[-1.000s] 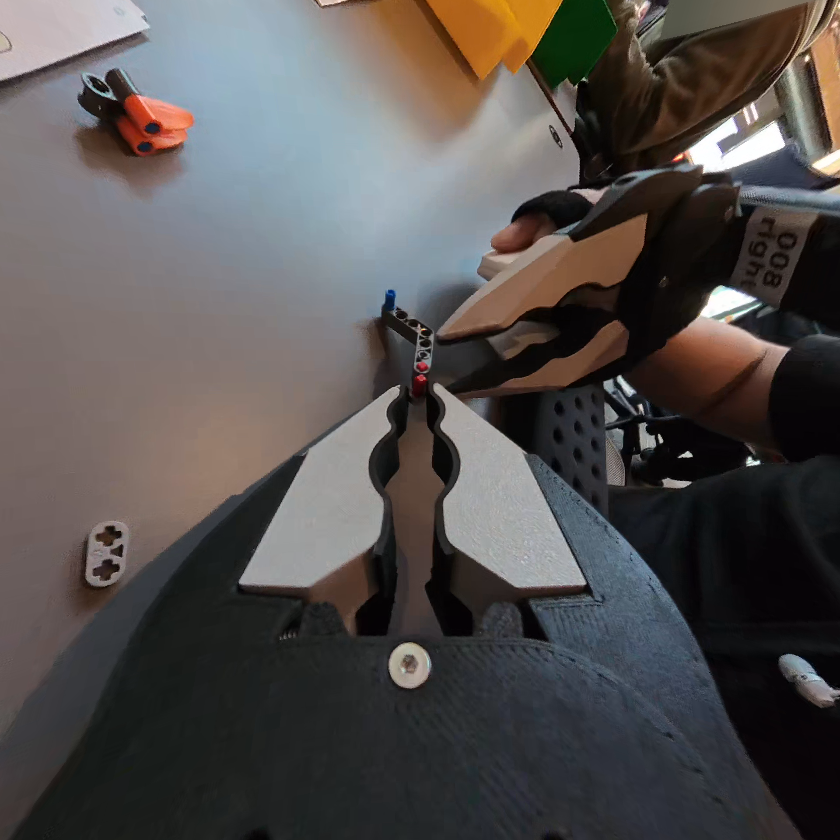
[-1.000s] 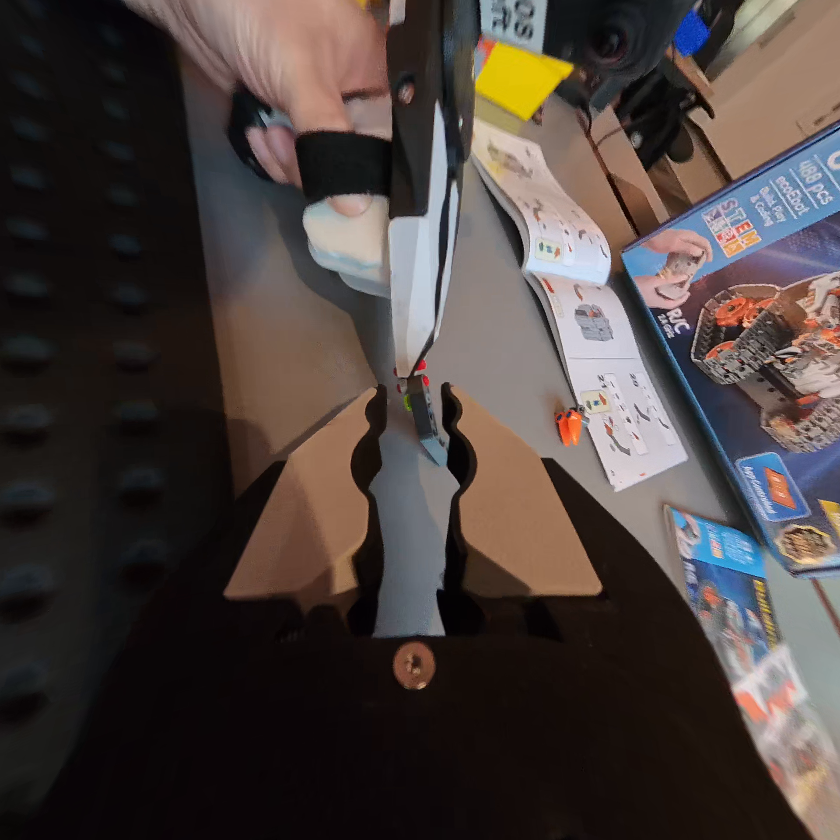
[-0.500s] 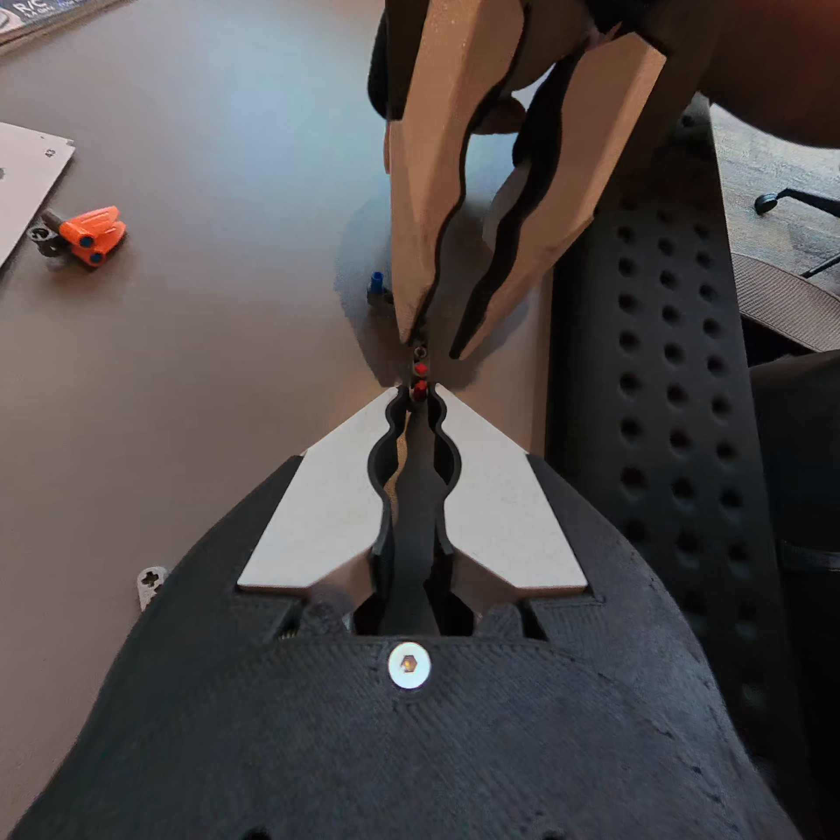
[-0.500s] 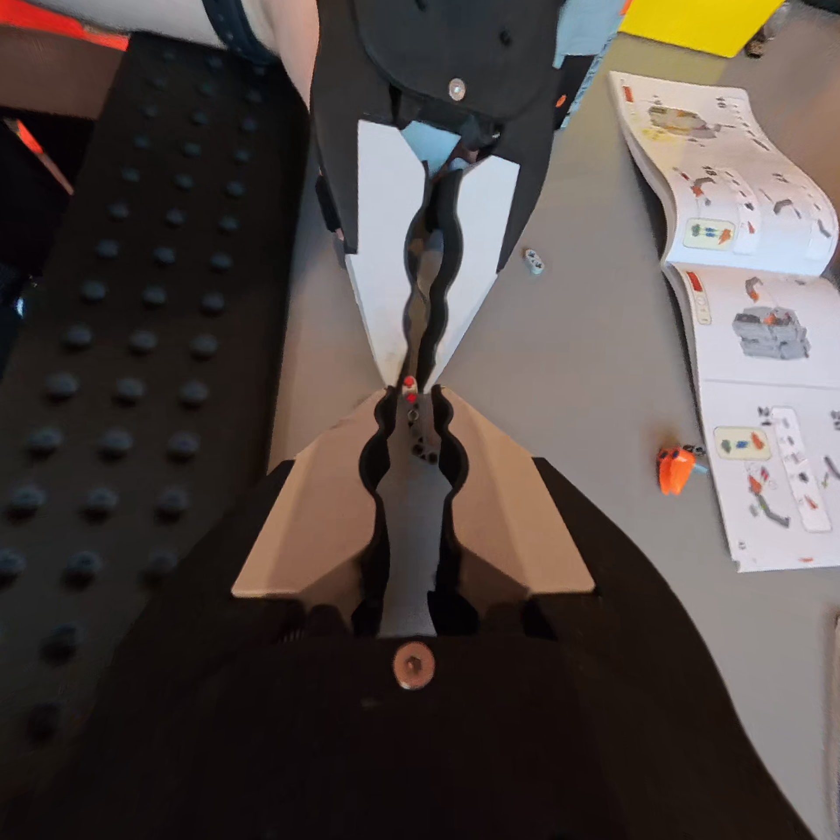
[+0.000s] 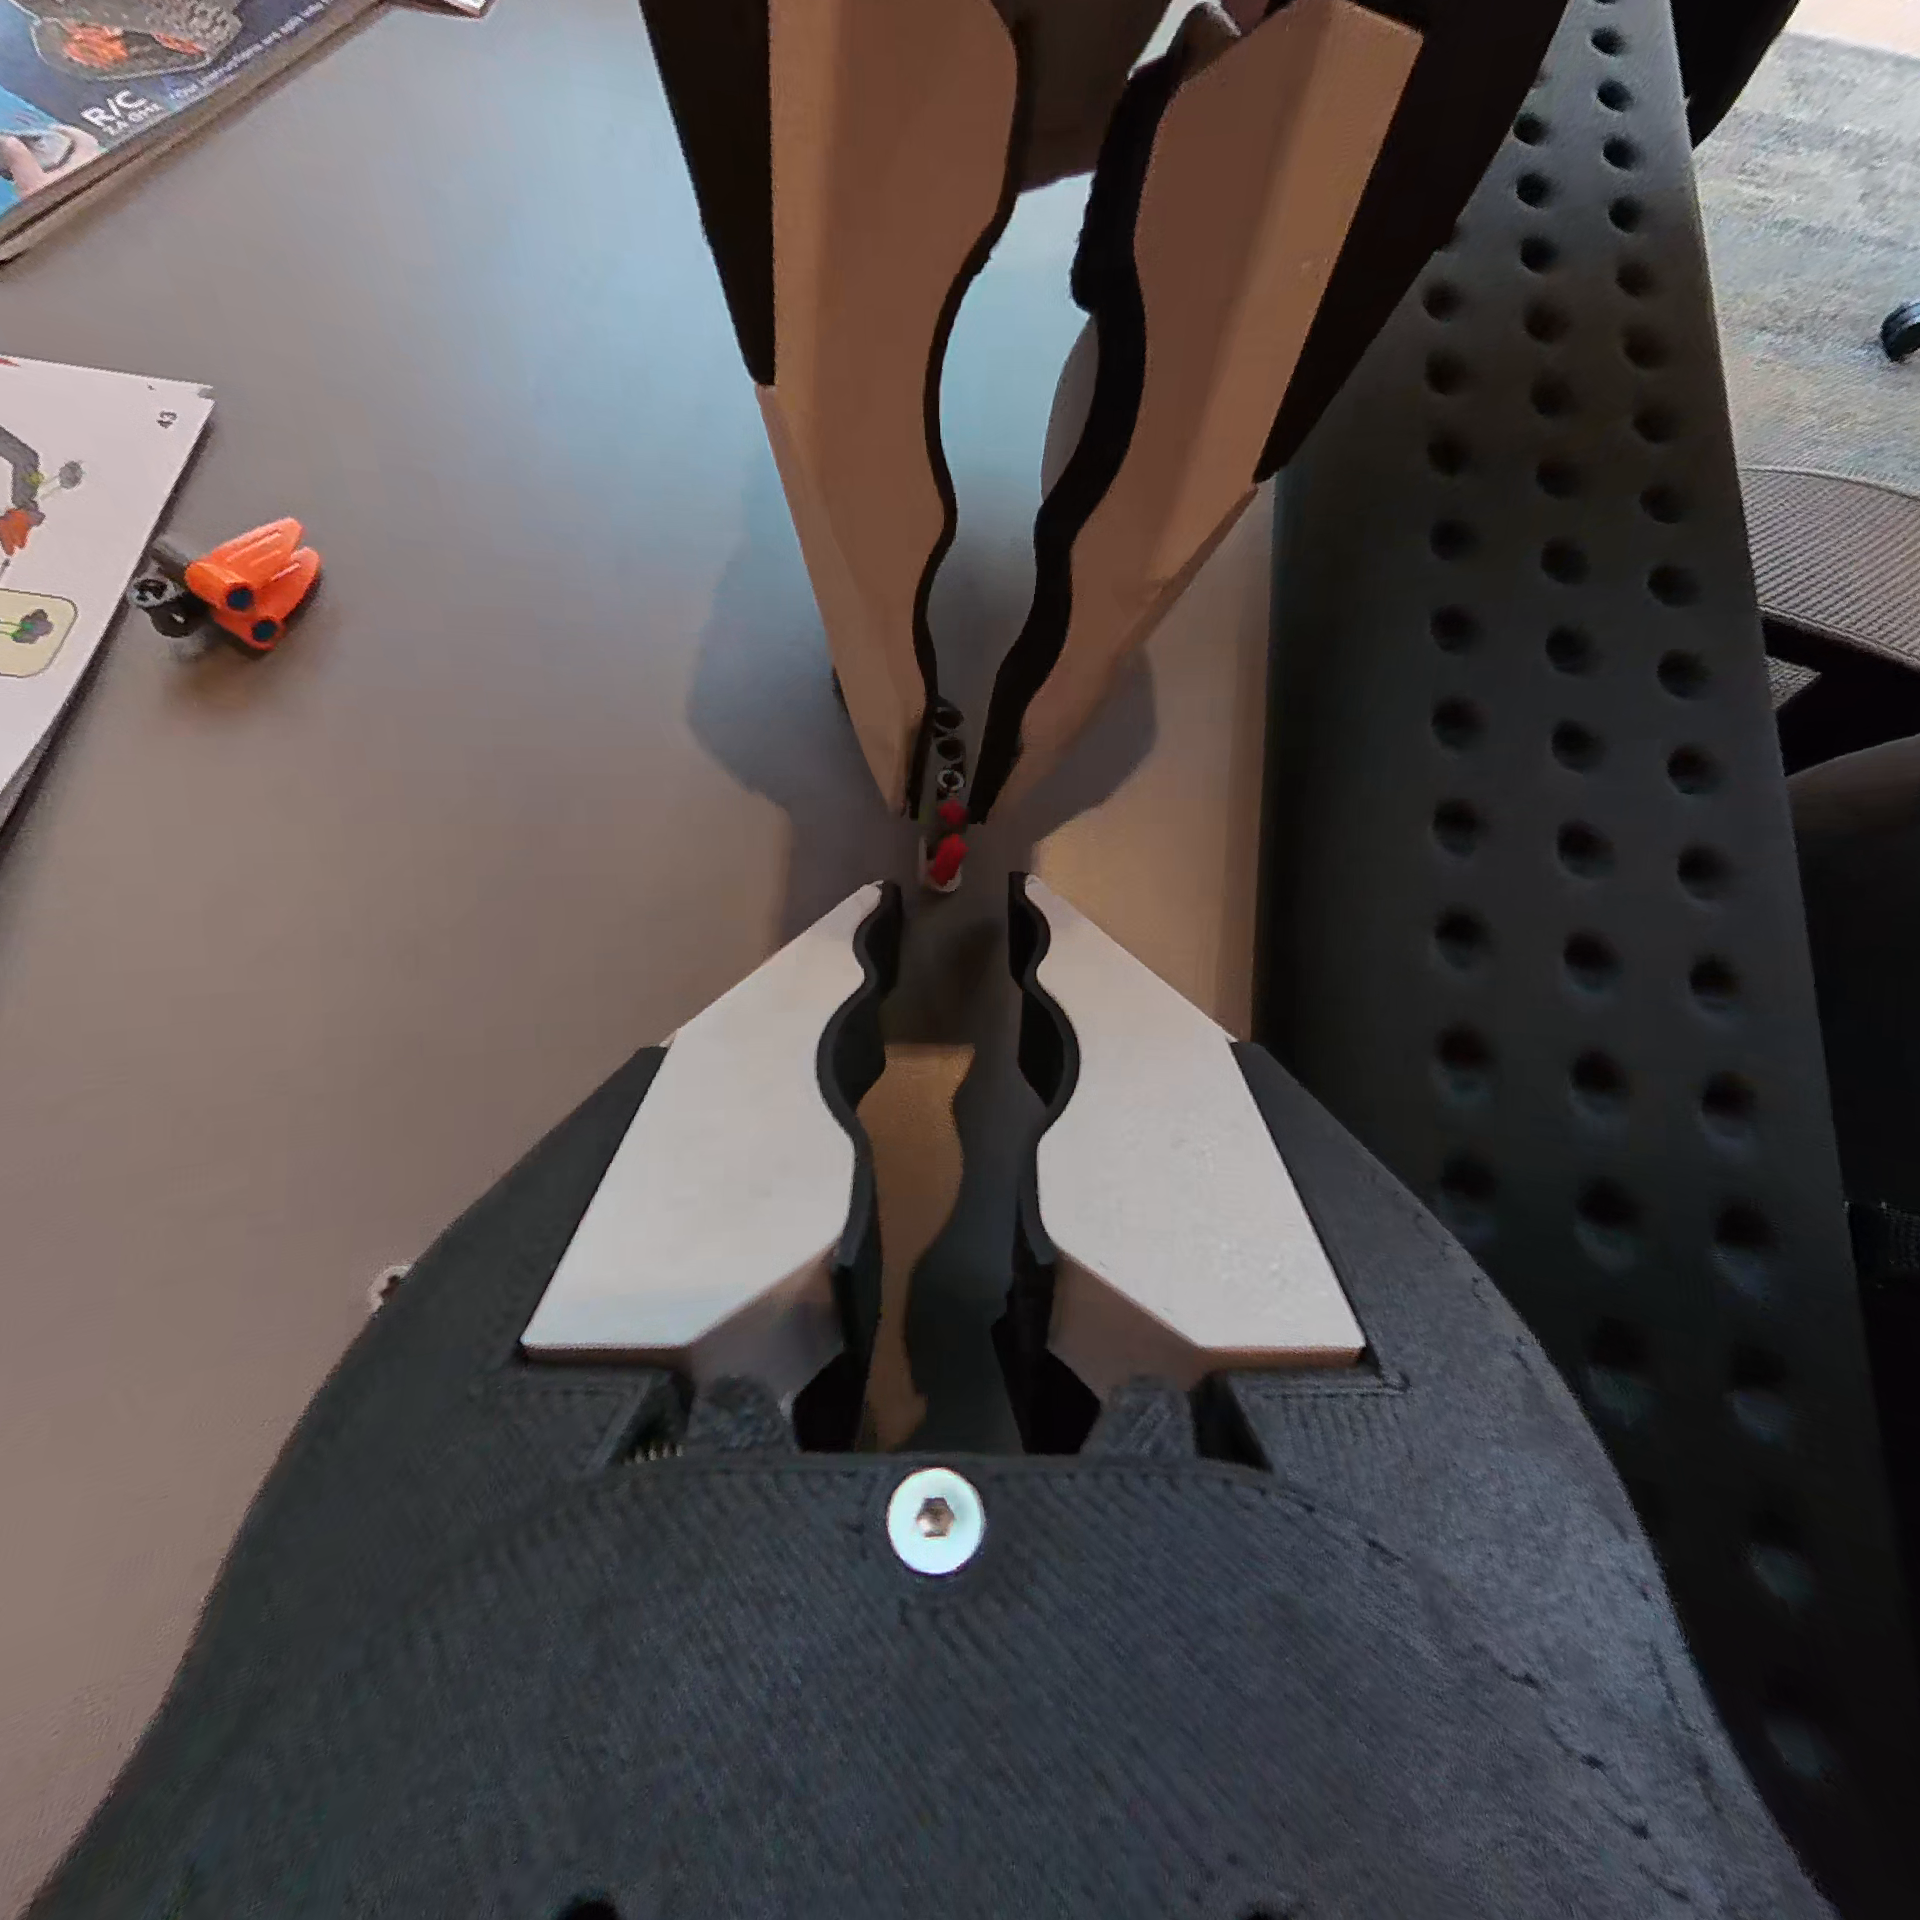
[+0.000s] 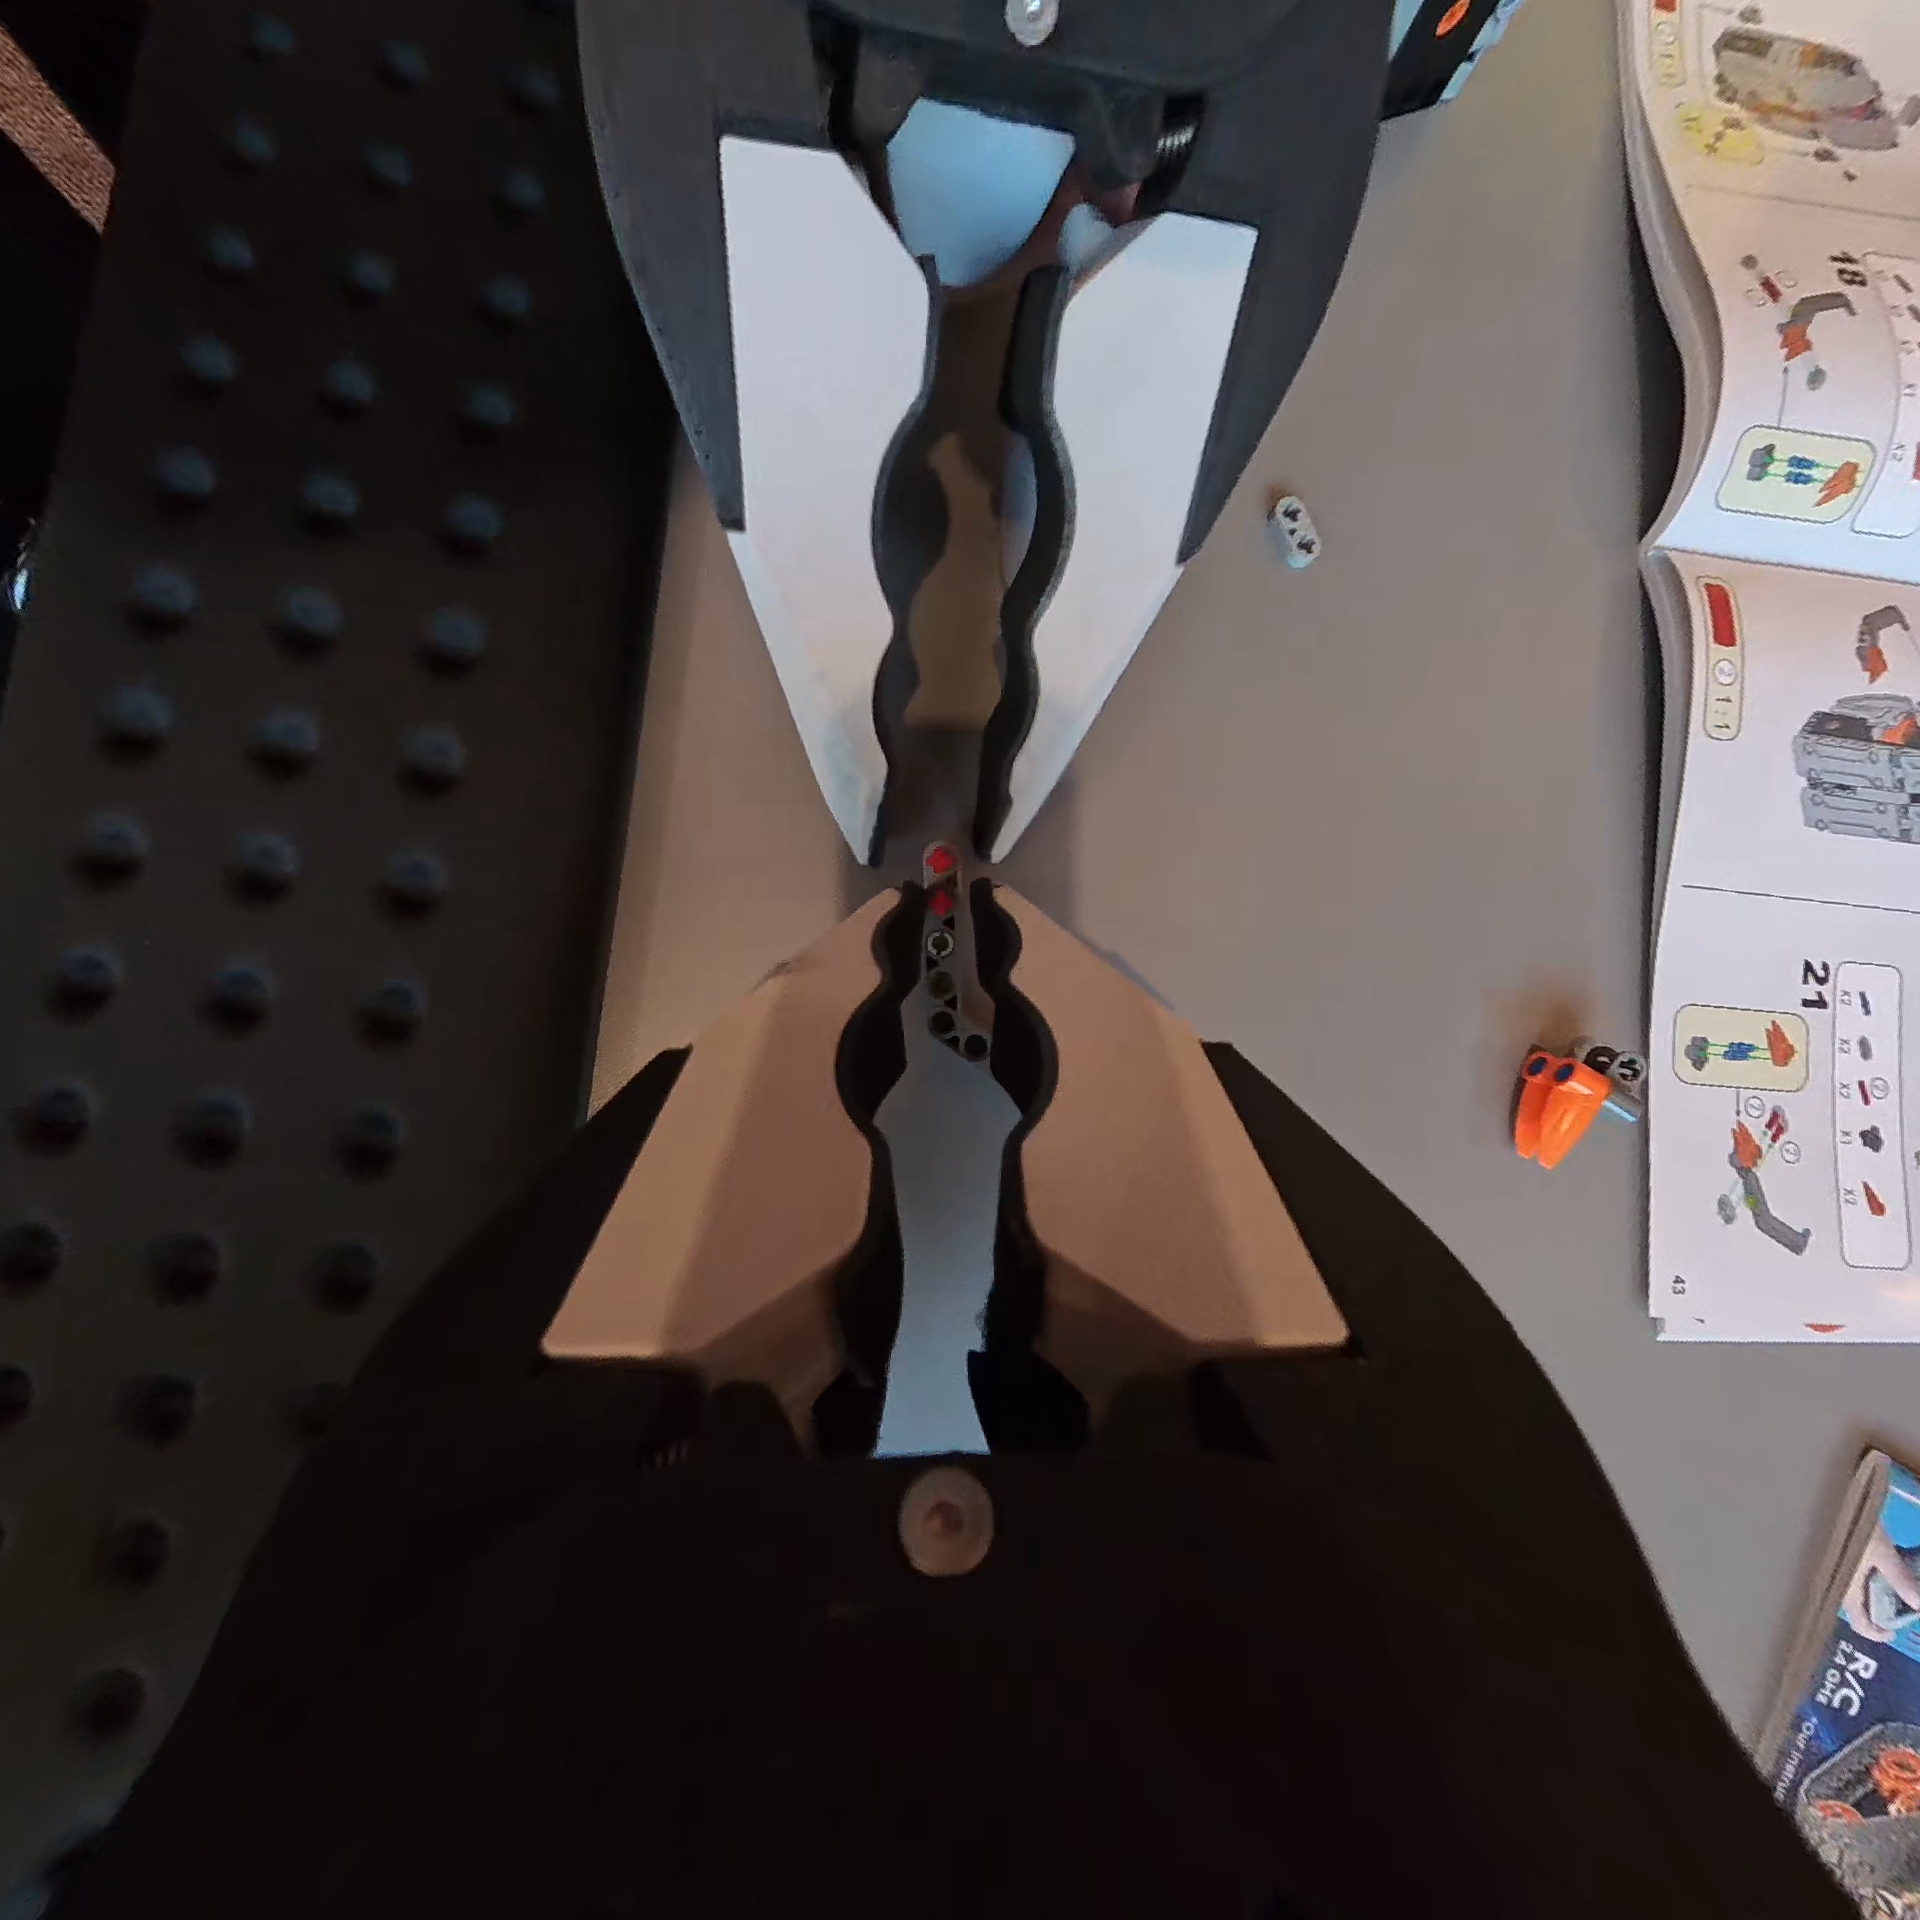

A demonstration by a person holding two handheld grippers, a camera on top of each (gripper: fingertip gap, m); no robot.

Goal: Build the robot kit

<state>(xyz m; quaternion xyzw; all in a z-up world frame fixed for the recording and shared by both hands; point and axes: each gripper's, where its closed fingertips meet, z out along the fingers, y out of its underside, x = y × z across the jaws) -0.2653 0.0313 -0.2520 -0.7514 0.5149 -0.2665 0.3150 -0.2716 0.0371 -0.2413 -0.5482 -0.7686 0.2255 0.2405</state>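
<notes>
A dark grey angled beam (image 6: pixel 943 977) with two red pins (image 6: pixel 940 860) at one end is held just above the grey table (image 6: pixel 1299 831). My right gripper (image 6: pixel 940 902) is shut on the beam's middle. In the left wrist view it comes down from the top (image 5: pixel 948 805), with the beam (image 5: pixel 948 748) between its tips. My left gripper (image 5: pixel 954 891) is open. Its tips stand on either side of the red pin end (image 5: pixel 948 857) without gripping it. In the right wrist view it (image 6: pixel 935 854) faces mine tip to tip.
An orange part (image 6: pixel 1558 1112) lies next to an open instruction booklet (image 6: pixel 1787 831), and shows in the left wrist view (image 5: pixel 249 582). A small light grey connector (image 6: pixel 1296 528) lies nearby. A blue box (image 6: pixel 1860 1714) is near right. A black studded surface (image 6: pixel 260 727) borders the table. Left and right tips are no more than a few centimetres apart.
My left gripper has opened and let go of the beam's red pin end. My right gripper swung round to face it and has shut on the beam.
</notes>
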